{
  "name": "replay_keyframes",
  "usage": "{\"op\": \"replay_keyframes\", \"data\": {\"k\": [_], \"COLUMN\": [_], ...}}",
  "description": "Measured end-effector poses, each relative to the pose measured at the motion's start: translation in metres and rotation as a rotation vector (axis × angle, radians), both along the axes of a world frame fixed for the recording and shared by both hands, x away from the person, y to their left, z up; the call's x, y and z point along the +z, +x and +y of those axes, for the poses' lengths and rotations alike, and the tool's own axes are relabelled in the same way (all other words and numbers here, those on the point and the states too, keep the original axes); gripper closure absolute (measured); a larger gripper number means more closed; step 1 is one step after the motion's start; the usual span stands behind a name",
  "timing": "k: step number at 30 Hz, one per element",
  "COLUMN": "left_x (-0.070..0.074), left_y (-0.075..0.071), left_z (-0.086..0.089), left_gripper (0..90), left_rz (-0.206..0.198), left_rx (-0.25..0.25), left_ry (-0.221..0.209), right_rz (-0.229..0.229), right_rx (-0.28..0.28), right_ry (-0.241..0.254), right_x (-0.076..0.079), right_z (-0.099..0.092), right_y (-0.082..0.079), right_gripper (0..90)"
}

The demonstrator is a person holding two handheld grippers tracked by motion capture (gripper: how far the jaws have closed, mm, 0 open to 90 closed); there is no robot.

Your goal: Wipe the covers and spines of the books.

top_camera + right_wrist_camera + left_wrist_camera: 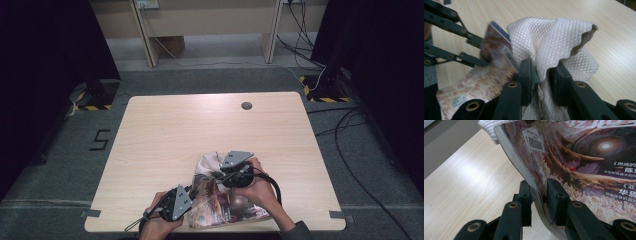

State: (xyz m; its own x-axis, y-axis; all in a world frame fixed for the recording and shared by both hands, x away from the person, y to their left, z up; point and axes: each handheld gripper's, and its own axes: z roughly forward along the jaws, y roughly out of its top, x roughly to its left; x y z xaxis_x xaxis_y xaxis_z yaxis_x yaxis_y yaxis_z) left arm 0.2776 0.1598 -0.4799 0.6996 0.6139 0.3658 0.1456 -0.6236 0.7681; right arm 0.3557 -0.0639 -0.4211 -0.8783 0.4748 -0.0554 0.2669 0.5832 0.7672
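A glossy magazine point(216, 204) with a brown fantasy cover lies curled at the table's near edge, lifted on its left side. My left gripper point(537, 192) is shut on the magazine point(579, 165) at its page edge, below a barcode label. A white quilted cloth point(549, 40) bunches up between the jaws of my right gripper point(542, 72), which is shut on it. In the high view the cloth point(207, 164) rises just behind the magazine, with the right gripper point(219, 175) beside it and the left gripper point(191, 193) to the left. The right gripper view also has the magazine point(491, 72) and the left gripper point(477, 50).
The light wooden table point(200, 125) has a round cable hole point(246, 105) near its far edge. A "5" mark point(100, 140) is taped on the grey floor at the left. Cables point(350, 150) run across the floor at the right, and black stands flank the table.
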Motion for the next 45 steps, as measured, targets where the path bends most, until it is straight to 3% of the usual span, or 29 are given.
{"op": "replay_keyframes", "data": {"k": [12,16,19,22,45], "left_x": [-0.001,-0.001,-0.001,0.0,0.0], "left_y": [-0.001,-0.001,-0.002,-0.002,-0.002], "left_z": [-0.004,-0.004,-0.004,-0.004,-0.004], "left_gripper": [74.1,74.1,74.1,73.9,72.8], "left_rz": [-0.004,-0.005,-0.013,-0.017,-0.015], "left_rx": [-0.005,-0.007,-0.007,-0.009,-0.014], "left_ry": [0.021,0.021,0.02,0.016,0.021], "right_rz": [-0.038,-0.06,-0.051,-0.053,0.105], "right_rx": [0.062,0.064,0.061,0.041,-0.193], "right_ry": [0.02,0.005,0.011,-0.002,-0.068], "right_x": [0.009,0.011,0.01,0.008,-0.032], "right_z": [0.02,0.023,0.021,0.014,-0.069], "right_y": [-0.017,-0.02,-0.019,-0.014,0.036], "right_gripper": [72.5,72.5,72.6,72.6,72.4]}}
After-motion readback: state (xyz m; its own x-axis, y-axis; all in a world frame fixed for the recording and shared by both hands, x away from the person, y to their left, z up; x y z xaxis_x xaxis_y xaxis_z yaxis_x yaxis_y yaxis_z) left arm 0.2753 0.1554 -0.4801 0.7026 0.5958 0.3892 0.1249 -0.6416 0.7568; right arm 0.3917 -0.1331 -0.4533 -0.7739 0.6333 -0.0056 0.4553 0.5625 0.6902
